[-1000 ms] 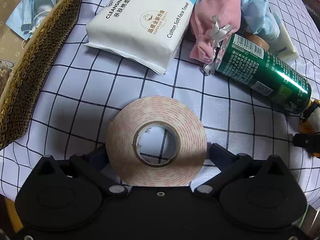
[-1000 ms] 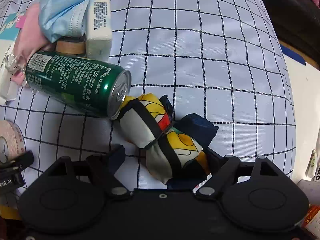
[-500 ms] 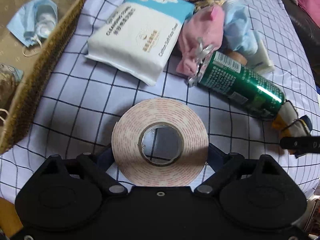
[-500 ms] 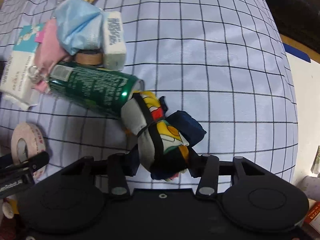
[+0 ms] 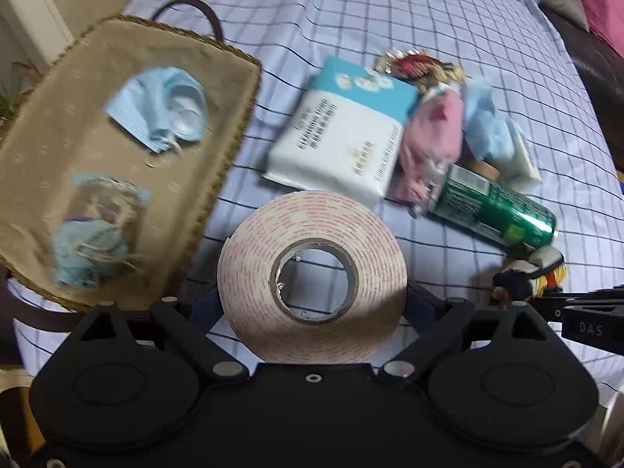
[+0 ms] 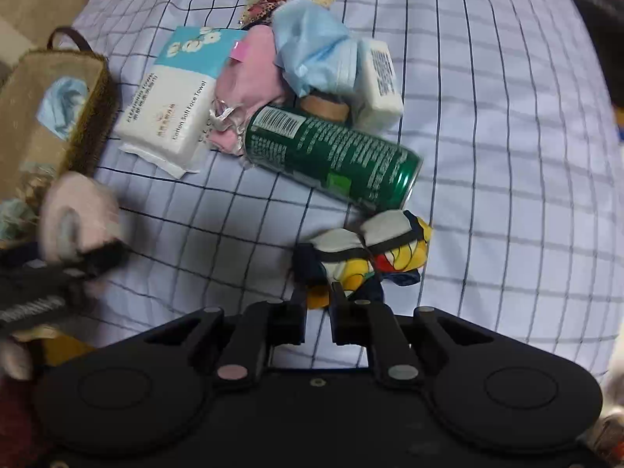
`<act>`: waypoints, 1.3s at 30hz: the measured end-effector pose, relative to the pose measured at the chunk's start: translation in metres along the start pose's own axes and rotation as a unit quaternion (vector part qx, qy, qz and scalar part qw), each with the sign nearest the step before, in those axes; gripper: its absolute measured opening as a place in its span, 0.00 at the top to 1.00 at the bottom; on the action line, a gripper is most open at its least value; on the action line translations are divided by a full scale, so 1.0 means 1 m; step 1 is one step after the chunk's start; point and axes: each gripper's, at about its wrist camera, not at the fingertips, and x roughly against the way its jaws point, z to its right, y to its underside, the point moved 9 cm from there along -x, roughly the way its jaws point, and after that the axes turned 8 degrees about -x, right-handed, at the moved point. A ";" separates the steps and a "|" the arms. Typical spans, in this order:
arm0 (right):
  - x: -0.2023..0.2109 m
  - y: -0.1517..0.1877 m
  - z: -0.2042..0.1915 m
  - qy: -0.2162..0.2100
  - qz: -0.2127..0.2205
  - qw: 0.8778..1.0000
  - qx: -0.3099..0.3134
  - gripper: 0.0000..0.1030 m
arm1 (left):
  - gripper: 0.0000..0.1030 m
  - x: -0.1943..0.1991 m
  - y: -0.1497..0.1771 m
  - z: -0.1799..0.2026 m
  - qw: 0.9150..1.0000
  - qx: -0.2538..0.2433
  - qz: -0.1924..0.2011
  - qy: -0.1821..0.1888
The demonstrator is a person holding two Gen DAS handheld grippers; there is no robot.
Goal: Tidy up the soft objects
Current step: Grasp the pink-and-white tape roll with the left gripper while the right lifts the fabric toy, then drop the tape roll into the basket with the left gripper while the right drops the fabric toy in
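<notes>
— Two grips, yours: the left gripper (image 5: 312, 296) has its jaws spread wide around the tape roll (image 5: 312, 277), pressing its sides and carrying it just beside the woven basket (image 5: 218, 179).

— And your right gripper (image 6: 318, 304)?

— Its jaws have just been closing and now pinch a corner of the colourful cloth bundle (image 6: 374, 249), beside the green can (image 6: 331, 156). Two blue face masks (image 5: 160, 113) already lie in your basket; the towel pack (image 6: 171, 105) sits on the checked cloth (image 6: 487, 156).
</notes>
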 end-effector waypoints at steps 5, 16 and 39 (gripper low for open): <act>-0.006 -0.011 0.023 0.040 0.014 0.999 -0.023 0.57 | 0.14 -0.019 0.006 0.006 1.000 0.000 -0.016 0.015; -0.033 -0.028 0.039 0.036 0.015 0.998 -0.053 0.05 | 0.13 -0.032 0.006 0.029 0.999 -0.007 -0.026 0.036; -0.018 -0.018 -0.003 -0.007 -0.010 1.000 0.014 0.28 | 0.14 -0.008 -0.007 0.016 0.999 0.012 0.011 0.032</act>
